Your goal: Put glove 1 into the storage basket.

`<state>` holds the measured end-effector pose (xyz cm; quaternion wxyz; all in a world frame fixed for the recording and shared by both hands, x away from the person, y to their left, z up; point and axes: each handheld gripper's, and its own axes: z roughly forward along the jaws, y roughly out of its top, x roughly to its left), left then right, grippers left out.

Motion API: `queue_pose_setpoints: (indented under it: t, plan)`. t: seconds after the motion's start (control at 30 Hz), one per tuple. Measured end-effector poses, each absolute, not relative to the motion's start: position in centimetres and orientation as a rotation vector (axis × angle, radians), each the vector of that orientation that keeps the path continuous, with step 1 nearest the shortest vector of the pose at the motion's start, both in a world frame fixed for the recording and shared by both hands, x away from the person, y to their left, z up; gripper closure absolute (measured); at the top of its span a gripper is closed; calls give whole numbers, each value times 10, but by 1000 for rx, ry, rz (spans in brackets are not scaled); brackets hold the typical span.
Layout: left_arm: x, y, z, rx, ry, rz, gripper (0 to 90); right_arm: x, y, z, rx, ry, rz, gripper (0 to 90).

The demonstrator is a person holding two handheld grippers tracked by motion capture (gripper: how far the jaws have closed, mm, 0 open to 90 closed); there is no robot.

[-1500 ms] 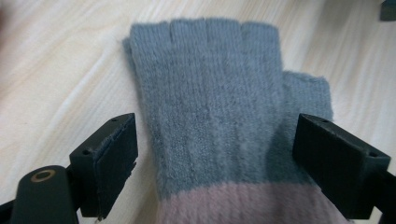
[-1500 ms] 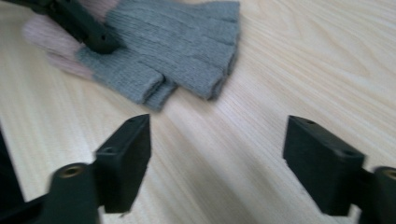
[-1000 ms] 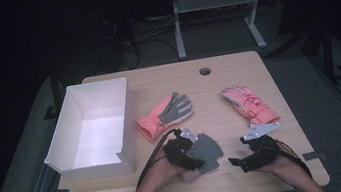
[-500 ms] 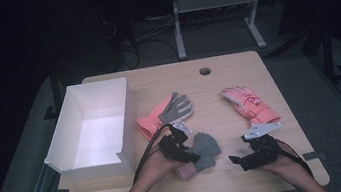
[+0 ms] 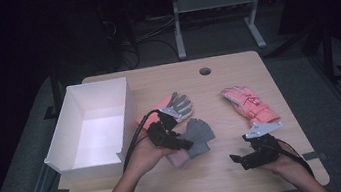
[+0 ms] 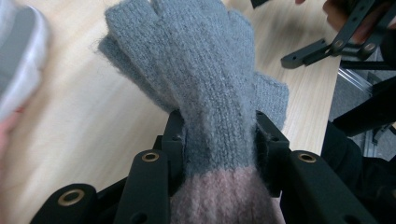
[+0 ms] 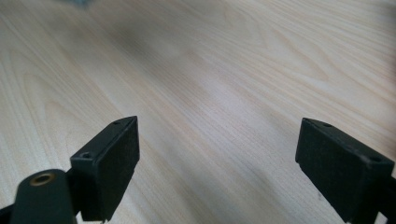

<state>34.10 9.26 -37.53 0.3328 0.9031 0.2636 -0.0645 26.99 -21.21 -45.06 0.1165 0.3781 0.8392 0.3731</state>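
I look down on a pale wooden table (image 5: pixel 229 168) with dark floor around it. My left gripper (image 5: pixel 168 135) sits a little left of the table's middle, near the front edge, with my left hand (image 5: pixel 142 156) under it. Its jaws have just been closing, and they now clamp a knitted glove (image 5: pixel 196 140), grey over the fingers and pink at the cuff. In the left gripper view the two black jaws press on either side of the glove (image 6: pixel 210 84) just above the line where grey meets pink, and the short grey fingers fan out away from me over the wood. From above, the glove's grey part reaches right of the gripper and the pink cuff shows just below it.

My right gripper (image 5: pixel 247 155) rests low near the front right of the table, held by my right hand (image 5: pixel 289 162). Its jaws stand wide apart with bare wood between them, as the right gripper view shows.

A white open box (image 5: pixel 64 141) stands at the table's left side. Just behind the left gripper lies a work glove (image 5: pixel 173 108) with a grey palm and coral back. Well to the right lies a coral padded glove (image 5: pixel 247 103).
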Motion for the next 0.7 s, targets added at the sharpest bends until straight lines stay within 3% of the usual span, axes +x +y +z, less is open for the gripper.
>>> queue_pose_setpoints:
  t: [0.7]
  plan:
    - [353,153,-311,2297,773,-26,632,270,-211,-451,1117,2444,1094,128]
